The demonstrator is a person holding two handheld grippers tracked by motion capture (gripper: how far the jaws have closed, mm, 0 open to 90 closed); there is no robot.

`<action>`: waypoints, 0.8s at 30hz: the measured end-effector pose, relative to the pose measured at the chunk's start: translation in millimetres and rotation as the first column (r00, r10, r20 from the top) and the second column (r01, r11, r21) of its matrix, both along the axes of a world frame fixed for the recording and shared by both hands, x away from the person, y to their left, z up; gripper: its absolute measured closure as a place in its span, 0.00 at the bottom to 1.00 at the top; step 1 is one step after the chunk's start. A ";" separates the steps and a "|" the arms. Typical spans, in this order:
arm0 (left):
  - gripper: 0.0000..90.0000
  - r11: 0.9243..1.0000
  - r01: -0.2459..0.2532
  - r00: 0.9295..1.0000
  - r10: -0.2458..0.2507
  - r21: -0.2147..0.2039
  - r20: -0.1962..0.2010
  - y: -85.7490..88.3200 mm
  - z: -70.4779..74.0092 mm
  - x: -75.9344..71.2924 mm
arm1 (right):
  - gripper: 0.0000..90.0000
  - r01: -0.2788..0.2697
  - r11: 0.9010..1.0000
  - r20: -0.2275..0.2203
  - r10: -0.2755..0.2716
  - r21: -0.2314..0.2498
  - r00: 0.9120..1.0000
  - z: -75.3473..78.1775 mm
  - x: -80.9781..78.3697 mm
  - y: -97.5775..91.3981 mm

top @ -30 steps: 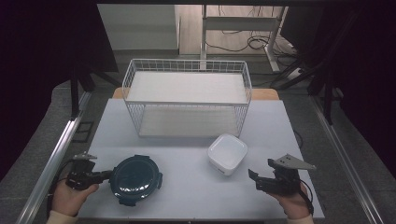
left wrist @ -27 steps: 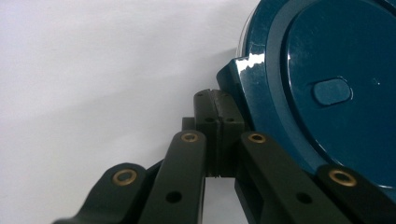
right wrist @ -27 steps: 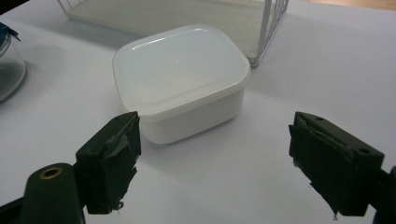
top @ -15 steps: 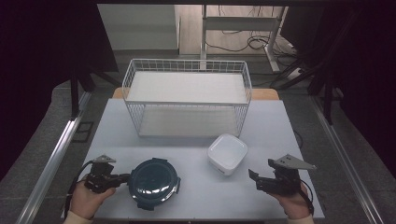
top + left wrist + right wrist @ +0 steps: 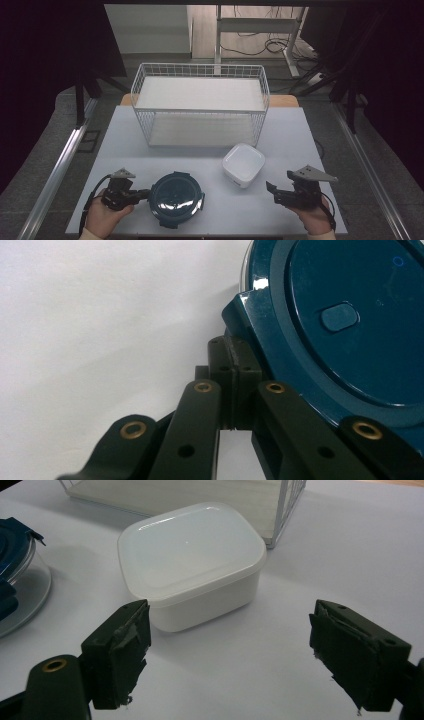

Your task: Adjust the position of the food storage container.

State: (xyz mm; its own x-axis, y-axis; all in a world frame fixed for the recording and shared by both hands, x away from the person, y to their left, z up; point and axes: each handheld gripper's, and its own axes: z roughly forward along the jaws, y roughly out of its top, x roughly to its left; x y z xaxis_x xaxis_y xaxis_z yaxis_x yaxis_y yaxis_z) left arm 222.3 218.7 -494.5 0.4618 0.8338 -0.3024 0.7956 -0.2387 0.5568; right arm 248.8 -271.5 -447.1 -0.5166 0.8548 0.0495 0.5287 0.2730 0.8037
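The round blue container (image 5: 176, 199) is seen at the bench's (image 5: 210, 165) near left edge, its side tab hidden between the left gripper's (image 5: 232, 385) clamped fingers. The right gripper's (image 5: 230, 655) fingers are held apart near the white box (image 5: 192, 562).

White wire basket (image 5: 200, 105) at table's (image 5: 320, 150) far side, white tub (image 5: 243, 164) just before it.

My left tool (image 5: 142, 193) and right tool (image 5: 272, 190) are matte black, with brass-ringed rivets along the linkages, worn grey pads, a grey three-cornered plate on top and black cables trailing behind.
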 end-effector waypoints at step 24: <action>1.00 0.997 0.075 0.997 -0.075 -0.017 0.015 -13.1 5.9 -5.2 | 0.19 0.000 1.000 0.000 0.000 0.005 1.000 0.5 -1.1 2.7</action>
